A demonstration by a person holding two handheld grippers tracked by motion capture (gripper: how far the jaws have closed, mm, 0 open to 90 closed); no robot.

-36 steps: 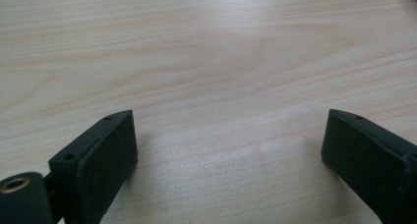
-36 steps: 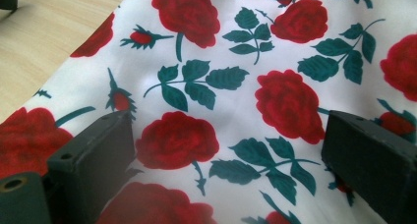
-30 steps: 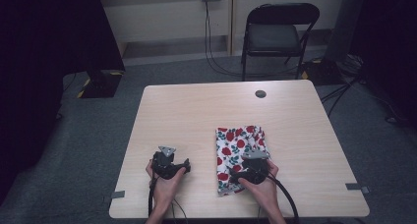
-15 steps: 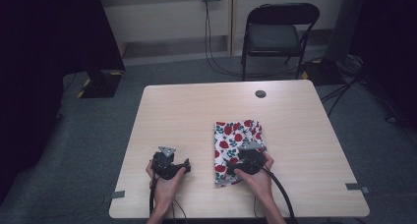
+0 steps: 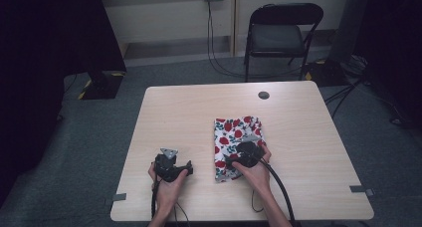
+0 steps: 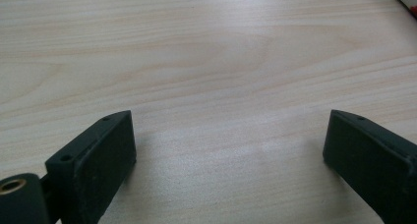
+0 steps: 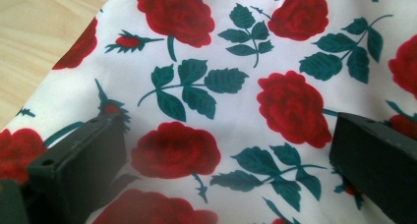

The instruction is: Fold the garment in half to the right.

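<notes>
While idle left of the rose-print cloth (image 5: 238, 143), left tongs (image 6: 228, 135) rest wide on bare counter (image 5: 179, 112). Right tongs (image 7: 226, 150), wide over the cloth's near end, empty. Grasp stage; next, probably lower and pinch a fold.

Left gripper (image 5: 172, 163): black body, grey three-cornered plate on top, black cable trailing from the rear. Its jaws were two flat black blocks with angled tips, each with a small screw hole near the top; a brass-coloured insert sat at the base of one.

Right gripper (image 5: 244, 154): black body, thick black cable. Jaws matched, matte black.

Forearms were bare, no sleeves.
</notes>
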